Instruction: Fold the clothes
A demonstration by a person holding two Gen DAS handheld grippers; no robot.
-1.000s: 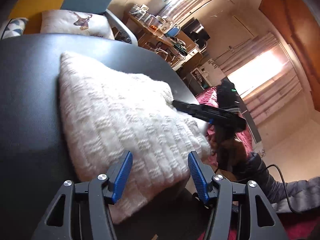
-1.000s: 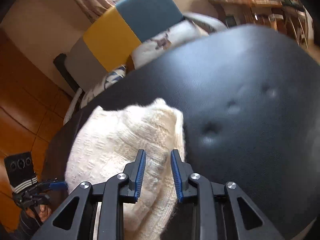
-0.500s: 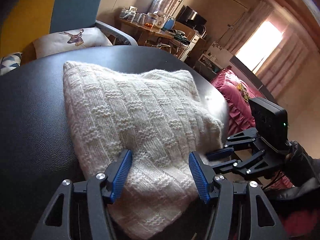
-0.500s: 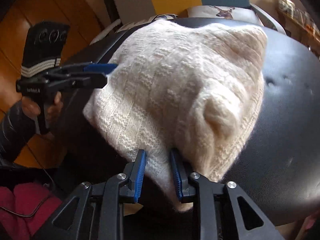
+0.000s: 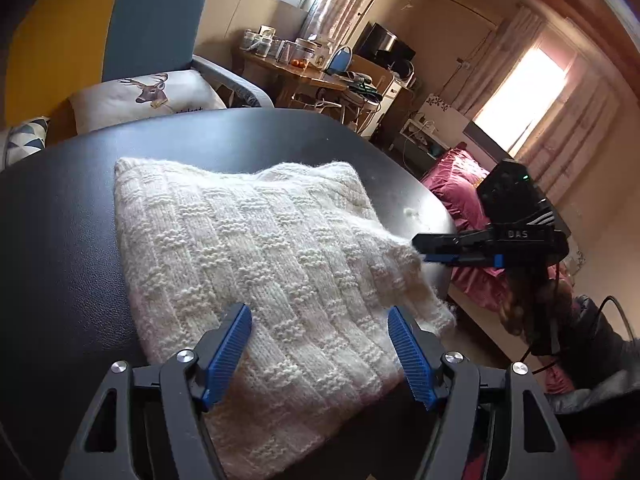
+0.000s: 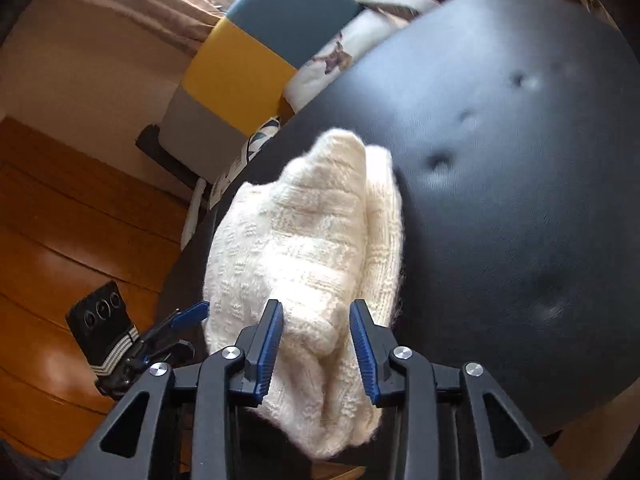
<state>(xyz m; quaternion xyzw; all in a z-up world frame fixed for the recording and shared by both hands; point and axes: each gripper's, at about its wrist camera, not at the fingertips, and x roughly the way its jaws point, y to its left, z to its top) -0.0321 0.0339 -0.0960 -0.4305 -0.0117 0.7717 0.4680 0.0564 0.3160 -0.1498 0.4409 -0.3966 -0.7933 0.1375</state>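
From the left wrist camera, the left gripper (image 5: 320, 336) tilts down over the near edge of a folded cream-white knitted sweater (image 5: 256, 248) lying on a black padded leather surface (image 5: 60, 240); its jaws have just been opening and now stand wide, the blue pads apart from the knit, which spreads out ahead of them and between them without being pinched. Off the far right corner of the sweater, the right gripper (image 5: 420, 248) reaches in level, tips at the fabric's fringe. From the right wrist camera, the right gripper (image 6: 316, 332) angles downward at the bulging end of the sweater (image 6: 304, 240); its jaws have just been opening, a fold of knit sits between the blue pads, which stand clear of it. The left gripper (image 6: 188, 316) shows low to the left of these jaws, beside the sweater's edge
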